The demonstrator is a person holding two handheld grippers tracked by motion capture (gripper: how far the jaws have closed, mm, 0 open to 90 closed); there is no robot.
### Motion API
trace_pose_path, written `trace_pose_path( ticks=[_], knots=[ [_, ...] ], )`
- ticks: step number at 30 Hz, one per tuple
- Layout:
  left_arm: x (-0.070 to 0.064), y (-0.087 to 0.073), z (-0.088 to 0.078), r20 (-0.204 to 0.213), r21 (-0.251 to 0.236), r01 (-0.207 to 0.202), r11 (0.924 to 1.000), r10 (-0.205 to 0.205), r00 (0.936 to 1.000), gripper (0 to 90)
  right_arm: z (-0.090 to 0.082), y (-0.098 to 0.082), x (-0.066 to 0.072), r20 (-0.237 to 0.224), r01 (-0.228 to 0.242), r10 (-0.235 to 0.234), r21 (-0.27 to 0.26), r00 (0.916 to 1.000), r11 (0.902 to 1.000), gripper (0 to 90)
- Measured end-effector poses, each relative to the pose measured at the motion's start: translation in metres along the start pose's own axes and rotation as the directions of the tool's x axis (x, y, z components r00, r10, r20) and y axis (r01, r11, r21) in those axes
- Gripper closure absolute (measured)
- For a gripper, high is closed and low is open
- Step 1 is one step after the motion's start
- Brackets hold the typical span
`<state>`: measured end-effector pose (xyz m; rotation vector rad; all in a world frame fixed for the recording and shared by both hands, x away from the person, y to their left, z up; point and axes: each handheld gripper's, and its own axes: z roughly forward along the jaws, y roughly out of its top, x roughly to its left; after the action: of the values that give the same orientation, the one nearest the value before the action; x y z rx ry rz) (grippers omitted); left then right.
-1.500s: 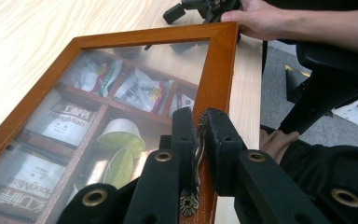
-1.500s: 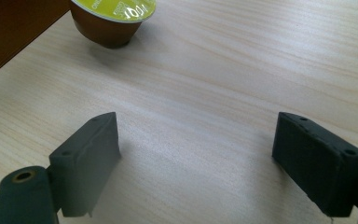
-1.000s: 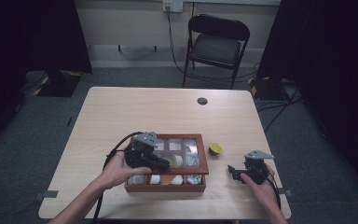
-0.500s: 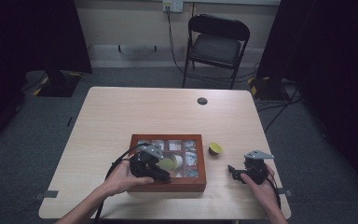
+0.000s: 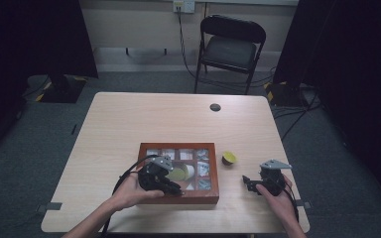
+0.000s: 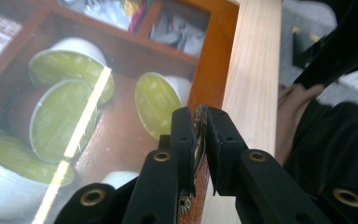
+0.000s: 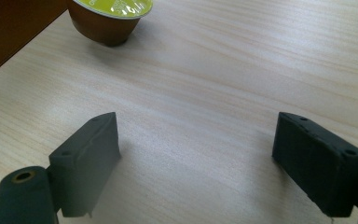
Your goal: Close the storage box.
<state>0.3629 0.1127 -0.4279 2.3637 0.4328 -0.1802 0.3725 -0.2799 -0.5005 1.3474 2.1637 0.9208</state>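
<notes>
Both hands (image 5: 134,191) low, near tabletop

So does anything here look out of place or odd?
Yes, one coffee pod sits alone on the table, right of the wooden box that holds the other pods. Those lie tipped on their sides, not stacked neatly.

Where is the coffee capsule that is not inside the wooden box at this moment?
In the high view, the loose coffee capsule stands on the table just right of the wooden box, apart from it, ahead of the open right gripper.
</notes>
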Motion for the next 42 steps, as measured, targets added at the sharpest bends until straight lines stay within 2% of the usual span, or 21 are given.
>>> trace_pose_path(
  ticks=[5,7,9,10,12,13,14,17,19,21,24,25,28,30,32,33,34,37,38,40,42],
  knots=[
    [0.002,-0.001,0.0,0.023,-0.021,0.01,0.9997,-0.009,0.9997,80.0,0.0,0.0,0.0,0.0,0.0,0.0,0.0,1.0,1.0,13.8],
    [0.0,0.0,-0.001,0.01,-0.02,0.007,0.9998,-0.007,0.9999,74.1,0.0,0.0,0.0,0.0,0.0,0.0,0.0,1.0,1.0,13.8],
    [-0.001,0.002,-0.002,-0.022,0.0,-0.006,1.0,0.006,0.9997,67.6,0.0,0.0,0.0,0.0,0.0,0.0,0.0,1.0,1.0,13.8],
    [-0.001,0.002,-0.002,-0.017,-0.007,-0.003,1.0,0.003,0.9999,65.6,0.0,0.0,0.0,0.0,0.0,0.0,0.0,1.0,1.0,13.8],
    [-0.002,0.003,-0.004,-0.043,-0.012,0.001,0.9999,-0.002,0.9991,58.8,0.0,0.0,0.0,0.0,0.0,0.0,0.0,1.0,1.0,13.8],
    [-0.002,0.003,-0.005,-0.071,-0.015,0.005,0.9999,-0.006,0.9974,55.7,0.0,0.0,0.0,0.0,0.0,0.0,0.0,1.0,1.0,13.8],
    [-0.001,0.003,-0.007,-0.062,-0.032,0.006,0.9995,-0.008,0.998,52.7,0.0,0.0,0.0,0.0,0.0,0.0,0.0,1.0,1.0,13.8],
    [0.001,0.004,-0.013,-0.083,-0.081,0.031,0.9963,-0.038,0.9959,42.8,0.0,0.0,0.0,0.0,0.0,0.0,0.0,1.0,1.0,13.8],
    [0.003,0.002,-0.017,-0.096,-0.104,0.039,0.9938,-0.049,0.9942,39.7,0.0,0.0,0.0,0.0,0.0,0.0,0.001,1.0,1.0,13.8],
    [0.004,-0.001,-0.02,-0.112,-0.116,0.047,0.9921,-0.061,0.9919,34.7,0.0,0.0,0.0,0.0,0.0,0.0,0.0,1.0,1.0,13.8],
    [0.005,-0.006,-0.028,-0.124,-0.121,0.045,0.9917,-0.06,0.9905,33.2,0.0,0.0,0.0,0.0,0.0,0.0,0.0,1.0,1.0,13.7],
    [0.006,-0.009,-0.032,-0.131,-0.14,0.055,0.9887,-0.074,0.9886,33.2,0.0,0.0,0.0,0.0,0.0,0.0,0.0,1.0,1.0,13.7],
    [0.009,-0.015,-0.043,-0.152,-0.158,0.074,0.9847,-0.098,0.9834,32.7,0.0,0.0,0.0,0.001,0.0,0.0,0.001,1.0,1.0,13.5],
    [0.01,-0.019,-0.05,-0.152,-0.168,0.089,0.9817,-0.115,0.9816,31.3,0.0,0.0,0.0,0.001,0.0,0.0,0.0,1.0,1.0,13.5],
    [0.013,-0.026,-0.055,-0.169,-0.182,0.098,0.9784,-0.13,0.977,30.6,0.0,0.0,0.0,0.001,0.0,0.0,0.0,1.0,1.0,13.5],
    [0.015,-0.03,-0.059,-0.188,-0.184,0.11,0.9769,-0.144,0.9715,30.0,0.0,0.0,0.0,0.001,0.0,0.0,0.0,1.0,1.0,13.5],
    [0.016,-0.032,-0.061,-0.195,-0.186,0.116,0.9757,-0.152,0.969,29.2,0.0,0.0,0.0,0.0,0.0,0.0,0.0,1.0,1.0,13.5],
    [0.02,-0.042,-0.07,-0.222,-0.207,0.146,0.9674,-0.192,0.956,29.2,0.0,0.0,0.0,0.001,0.0,0.0,0.001,1.0,1.0,13.5],
    [0.021,-0.044,-0.072,-0.22,-0.211,0.152,0.9656,-0.198,0.9551,29.2,0.0,0.0,0.0,0.0,-0.001,0.001,0.001,1.0,1.0,13.5],
    [0.023,-0.048,-0.076,-0.247,-0.213,0.161,0.9637,-0.213,0.9455,29.2,0.0,0.0,0.0,0.001,0.0,0.0,0.0,1.0,1.0,13.5],
    [0.025,-0.053,-0.079,-0.254,-0.224,0.177,0.9584,-0.232,0.9388,29.4,0.0,0.0,0.0,0.001,0.0,0.0,0.001,1.0,1.0,13.5]
  ],
)
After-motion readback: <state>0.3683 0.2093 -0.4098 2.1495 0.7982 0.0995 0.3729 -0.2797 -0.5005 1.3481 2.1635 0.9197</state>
